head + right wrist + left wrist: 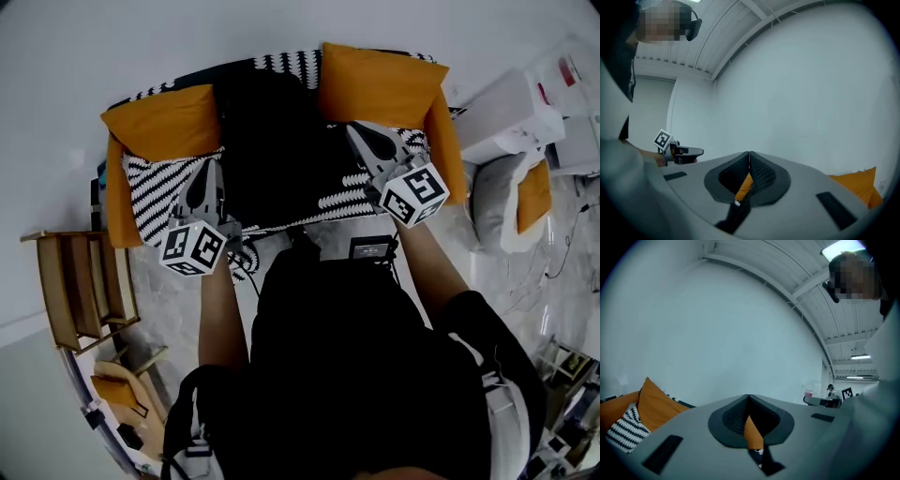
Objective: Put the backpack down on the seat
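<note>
Backpack (267, 141) is parked on the striped seat (155, 192), black and pretty much dead center, wedged between the left orange cushion (164, 122) and the right orange cushion (380, 84). Left claw (208, 173) is clenched with nothing pinched in it and is held by the pack's left edge. Right claw (362, 134) is clenched empty too, over the pack's right side; contact can't be made out. A wooden rack (80, 286) can be seen on the floor off to the left.
</note>
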`<move>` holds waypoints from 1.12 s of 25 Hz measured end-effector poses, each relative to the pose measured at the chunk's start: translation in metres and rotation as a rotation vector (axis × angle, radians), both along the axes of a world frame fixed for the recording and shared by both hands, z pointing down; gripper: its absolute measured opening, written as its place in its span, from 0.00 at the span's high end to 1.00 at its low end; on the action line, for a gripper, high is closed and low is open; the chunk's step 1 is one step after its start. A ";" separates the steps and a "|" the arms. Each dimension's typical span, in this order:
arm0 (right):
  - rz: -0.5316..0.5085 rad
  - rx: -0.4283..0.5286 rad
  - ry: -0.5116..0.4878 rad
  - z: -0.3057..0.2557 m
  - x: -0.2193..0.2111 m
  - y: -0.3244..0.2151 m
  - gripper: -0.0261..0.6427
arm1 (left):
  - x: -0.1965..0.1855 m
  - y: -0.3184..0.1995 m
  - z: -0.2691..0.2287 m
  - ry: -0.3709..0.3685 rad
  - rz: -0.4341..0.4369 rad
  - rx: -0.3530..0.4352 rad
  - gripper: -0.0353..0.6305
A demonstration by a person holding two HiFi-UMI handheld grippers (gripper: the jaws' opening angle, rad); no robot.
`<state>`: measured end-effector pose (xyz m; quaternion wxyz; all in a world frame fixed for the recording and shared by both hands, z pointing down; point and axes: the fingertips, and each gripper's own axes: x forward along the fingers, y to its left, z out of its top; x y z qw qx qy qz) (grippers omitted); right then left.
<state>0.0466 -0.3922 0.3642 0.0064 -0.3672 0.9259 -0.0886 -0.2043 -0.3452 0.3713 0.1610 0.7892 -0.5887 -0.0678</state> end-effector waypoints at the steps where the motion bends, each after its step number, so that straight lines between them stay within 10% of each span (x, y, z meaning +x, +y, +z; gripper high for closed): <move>1: -0.004 -0.004 -0.004 0.001 0.005 0.015 0.91 | 0.006 0.013 -0.003 -0.009 -0.002 0.006 0.92; 12: -0.004 -0.018 0.005 0.009 0.065 0.160 0.91 | 0.091 0.153 0.004 -0.106 0.045 -0.012 0.92; 28: 0.027 -0.078 -0.053 0.016 0.047 0.269 0.91 | 0.096 0.267 0.011 -0.148 0.102 -0.041 0.92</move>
